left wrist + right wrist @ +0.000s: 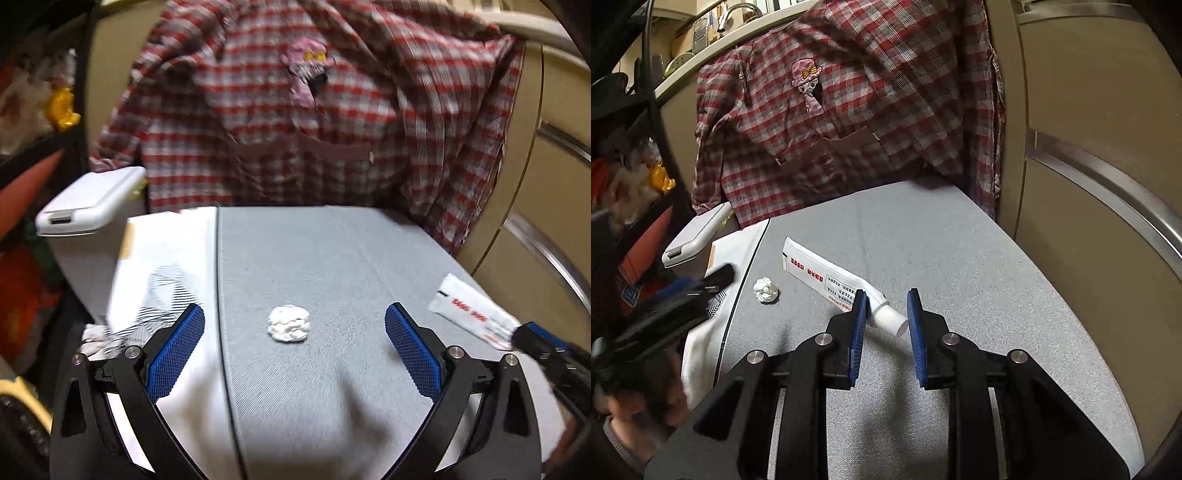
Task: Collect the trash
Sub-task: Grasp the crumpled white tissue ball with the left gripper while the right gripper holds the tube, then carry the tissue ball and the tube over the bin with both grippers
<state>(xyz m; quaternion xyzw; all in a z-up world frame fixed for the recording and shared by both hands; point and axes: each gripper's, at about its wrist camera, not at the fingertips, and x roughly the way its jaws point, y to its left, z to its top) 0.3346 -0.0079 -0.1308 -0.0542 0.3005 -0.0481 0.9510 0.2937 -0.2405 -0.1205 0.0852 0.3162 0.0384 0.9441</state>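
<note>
We judged the job barely begun: nothing had yet gone into a bin, and two pieces of trash lay in plain sight on the grey tabletop point(332, 251).

Beyond the jaws of both grippers a red checked shirt point(849, 110) hung over the far edge of the tabletop. To the left of the left jaws sat a white lidded bin point(92, 206), its lid down, which we took to be where the trash belonged. Nearer on that side lay a white sheet point(166, 251) with a black-striped paper point(166, 295) on it.

The white tube point(827, 273), its red print facing up, lay flat on the tabletop. Its capped end sat between the jaws of the right gripper point(886, 314). Those jaws stood narrowly apart, with a gap visible between the right-hand pad and the cap, so we counted the tube as not yet gripped.

The left gripper point(294, 325) had its jaws wide open and empty. The crumpled white paper wad point(289, 323) rested on the tabletop ahead of them, centred between the two pads and touching neither.

What remained, as we saw it: close on both pieces, carry them to the bin, open the lid and drop them in.
</note>
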